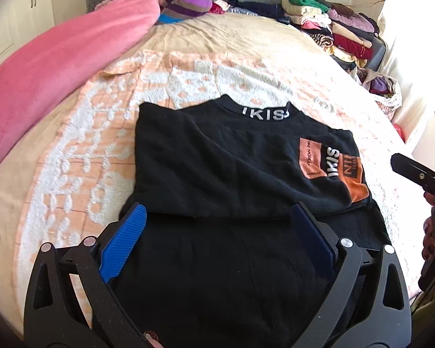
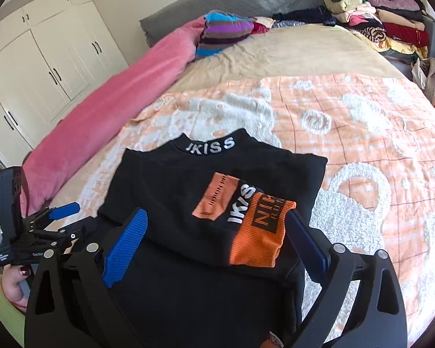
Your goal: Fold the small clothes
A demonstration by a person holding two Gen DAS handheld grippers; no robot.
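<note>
Bed (image 1: 246,43), black top (image 1: 232,156) folded, fingers (image 1: 130,240) apart

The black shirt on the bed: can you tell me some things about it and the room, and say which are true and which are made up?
1. The black shirt has white letters on its collar. True.
2. The shirt hangs on a hanger. False: it lies on the orange and white blanket.
3. The left gripper is open. True: its blue fingers stand wide apart over the shirt.
4. The right gripper is shut on the shirt. False: it is open, holding nothing.
5. A stack of folded clothes sits at the far right of the bed. True.
6. The rolled pink blanket is green. False: it is pink.
</note>
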